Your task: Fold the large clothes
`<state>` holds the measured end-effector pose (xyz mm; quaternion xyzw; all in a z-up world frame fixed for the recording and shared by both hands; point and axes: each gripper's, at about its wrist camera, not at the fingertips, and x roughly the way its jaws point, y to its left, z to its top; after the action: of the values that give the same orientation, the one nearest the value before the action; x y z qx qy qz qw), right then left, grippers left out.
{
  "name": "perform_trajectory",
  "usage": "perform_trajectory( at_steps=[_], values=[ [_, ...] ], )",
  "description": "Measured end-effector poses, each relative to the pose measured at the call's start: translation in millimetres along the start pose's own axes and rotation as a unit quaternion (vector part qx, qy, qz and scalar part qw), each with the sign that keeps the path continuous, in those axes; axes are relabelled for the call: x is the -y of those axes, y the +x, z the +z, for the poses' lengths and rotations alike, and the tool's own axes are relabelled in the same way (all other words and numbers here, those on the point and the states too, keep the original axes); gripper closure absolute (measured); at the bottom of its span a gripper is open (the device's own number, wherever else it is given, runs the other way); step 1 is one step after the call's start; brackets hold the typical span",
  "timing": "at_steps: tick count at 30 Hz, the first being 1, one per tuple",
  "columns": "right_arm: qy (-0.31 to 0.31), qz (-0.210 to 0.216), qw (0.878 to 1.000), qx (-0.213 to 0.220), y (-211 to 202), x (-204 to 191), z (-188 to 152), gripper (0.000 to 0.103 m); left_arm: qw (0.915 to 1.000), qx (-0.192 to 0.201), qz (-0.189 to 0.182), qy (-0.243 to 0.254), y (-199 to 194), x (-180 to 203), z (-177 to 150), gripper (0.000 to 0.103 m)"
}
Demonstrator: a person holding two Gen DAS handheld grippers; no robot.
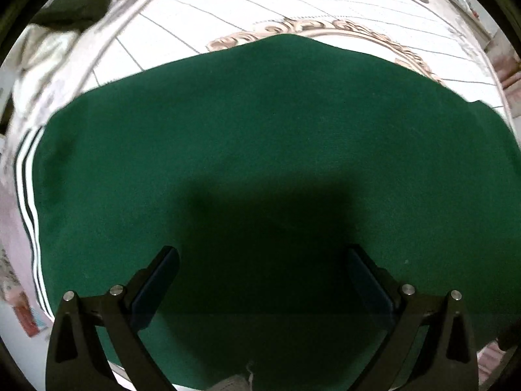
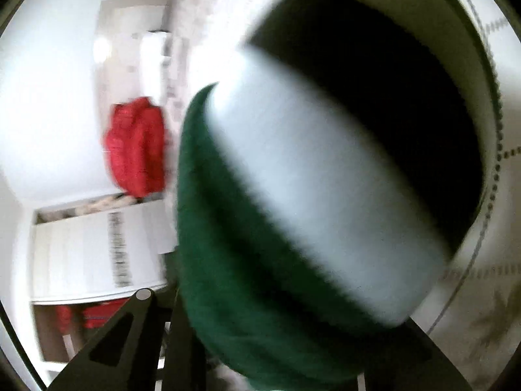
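A large dark green garment (image 1: 260, 137) lies spread flat on a white quilted cover (image 1: 202, 22), with white stripes (image 1: 27, 179) along its left edge. My left gripper (image 1: 260, 254) points straight down over the garment's near part. It is open, with nothing between its fingers (image 1: 162, 270). In the blurred right wrist view, a bunch of the same green cloth (image 2: 247, 260) with a broad white band (image 2: 309, 179) and a black band fills the frame. It rises from between the fingers of my right gripper (image 2: 276, 312), which is shut on it. The fingertips are hidden by the cloth.
A heap of pale and dark clothes (image 1: 49, 42) lies at the cover's far left. A gold ornament (image 1: 325, 27) is printed on the cover beyond the garment. In the right wrist view a red garment (image 2: 136, 146) sits by white furniture (image 2: 81, 254).
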<state>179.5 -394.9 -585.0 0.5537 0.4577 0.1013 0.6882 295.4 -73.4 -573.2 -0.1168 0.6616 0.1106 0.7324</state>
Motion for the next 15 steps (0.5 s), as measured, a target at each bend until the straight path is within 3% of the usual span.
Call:
perform_trajectory(
  at_steps=[2, 4, 7, 8, 10, 11, 14, 15],
  values=[
    [-0.016, 0.001, 1.0, 0.007, -12, -7, 4, 0.078, 0.9999, -0.006, -0.012, 0.002, -1, 5, -5, 0.0],
    [0.009, -0.02, 1.0, 0.002, -6, 18, 16, 0.076, 0.9999, -0.01, -0.008, 0.007, 4, 11, -12, 0.0],
    [0.056, -0.06, 0.996, -0.042, 23, 65, 30, 0.049, 0.9996, -0.02, -0.018, -0.013, 11, 12, -16, 0.0],
    [0.061, -0.046, 0.996, -0.052, 31, 73, 31, 0.041, 0.9995, -0.019, -0.019, -0.017, 12, 11, -16, 0.0],
    [0.069, 0.002, 0.996, -0.047, 43, 79, 34, 0.039, 0.9995, -0.018, -0.019, -0.019, 13, 9, -15, 0.0],
    [0.067, 0.009, 0.997, -0.042, 45, 77, 34, 0.031, 0.9995, -0.017, -0.019, -0.019, 13, 7, -15, 0.0],
    [0.055, 0.013, 0.998, -0.022, 58, 64, 36, 0.029, 0.9998, -0.008, -0.014, -0.013, 12, 8, -17, 0.0],
    [0.052, 0.008, 0.998, -0.019, 60, 62, 37, 0.036, 0.9999, -0.004, -0.01, -0.012, 11, 8, -16, 0.0]
  ],
)
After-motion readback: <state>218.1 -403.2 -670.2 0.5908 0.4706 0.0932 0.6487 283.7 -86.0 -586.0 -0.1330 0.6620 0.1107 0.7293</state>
